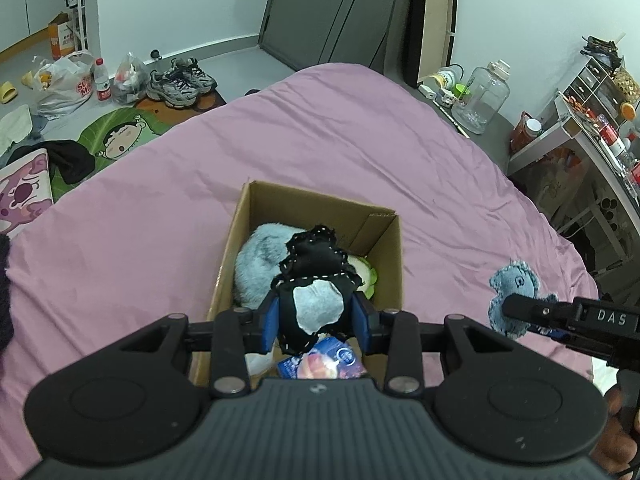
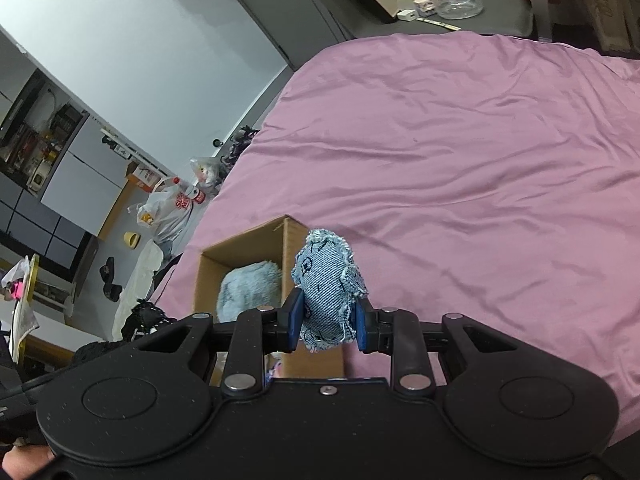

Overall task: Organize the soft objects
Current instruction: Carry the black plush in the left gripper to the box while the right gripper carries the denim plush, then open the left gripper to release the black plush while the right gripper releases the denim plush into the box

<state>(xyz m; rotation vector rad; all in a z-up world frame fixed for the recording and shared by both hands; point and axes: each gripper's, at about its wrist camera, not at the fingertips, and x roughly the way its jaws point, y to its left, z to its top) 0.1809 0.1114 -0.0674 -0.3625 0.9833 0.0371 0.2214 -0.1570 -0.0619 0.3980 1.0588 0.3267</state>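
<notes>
Two soft toys are in hand and at least three things already lie in the cardboard box (image 1: pixel 390 240), so the sorting looks well along but not finished. From the left wrist view, the left tool (image 1: pixel 316 316) is closed on a black stitched toy with a grey patch (image 1: pixel 316 276), held just above the open box; inside lie a fluffy pale-blue plush (image 1: pixel 256 264), something green and white (image 1: pixel 366 274) beside it, and a printed blue packet (image 1: pixel 324 362) at the near end; the box stands on the pink bed (image 1: pixel 340 136); off to the right the right tool (image 1: pixel 516 306) carries a denim toy (image 1: pixel 510 284) above the sheet, outside the box. From the right wrist view, the same tool grips the denim toy between its blue pads (image 2: pixel 297 320), just beside the box's right wall, with the pale plush visible inside; the rest of the bed in view carries no other soft thing. Judging from this, what is left is dropping both held toys into the box; whether more items wait out of frame cannot be told.
</notes>
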